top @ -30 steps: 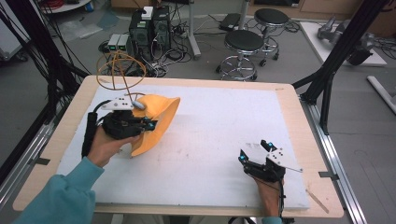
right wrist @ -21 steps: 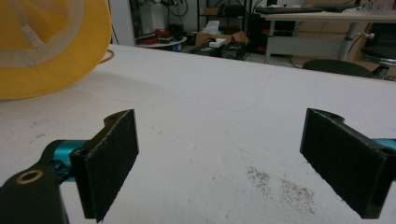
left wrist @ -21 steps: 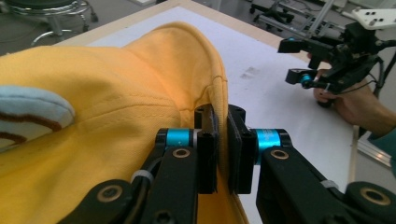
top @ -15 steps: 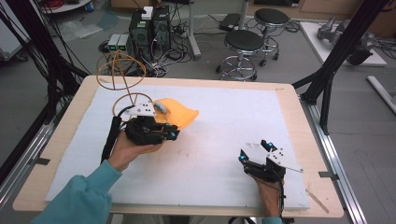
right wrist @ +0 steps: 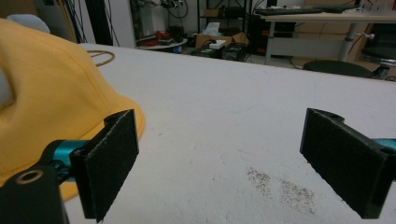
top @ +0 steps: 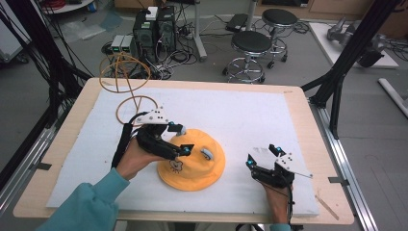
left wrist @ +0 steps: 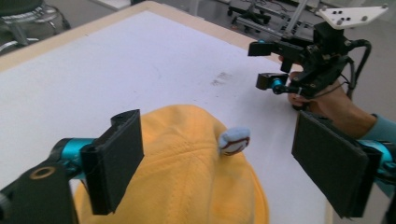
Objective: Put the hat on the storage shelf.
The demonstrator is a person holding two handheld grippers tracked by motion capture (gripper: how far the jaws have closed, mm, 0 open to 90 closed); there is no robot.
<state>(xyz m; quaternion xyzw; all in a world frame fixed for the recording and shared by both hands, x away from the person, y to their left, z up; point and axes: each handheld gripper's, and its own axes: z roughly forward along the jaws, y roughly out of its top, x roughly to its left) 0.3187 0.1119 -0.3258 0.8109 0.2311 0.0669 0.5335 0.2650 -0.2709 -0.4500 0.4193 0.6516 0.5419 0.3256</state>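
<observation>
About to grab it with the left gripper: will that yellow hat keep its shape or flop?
The yellow hat looks like soft stitched cloth, so it will probably sag and fold when lifted. It lies flat with its brim spread, so it is unlikely to roll.

Left tongs [top: 179, 139] (and right tongs [top: 262, 155]) gape wide.

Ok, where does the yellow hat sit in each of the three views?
High view: the yellow hat lies crown up on the white mat, centre-left, under the left gripper.
Left gripper view: bottom centre, between the open jaws.
Right gripper view: far left edge, beside the left jaw.
Shared landmark: the hat's small grey ear.
</observation>
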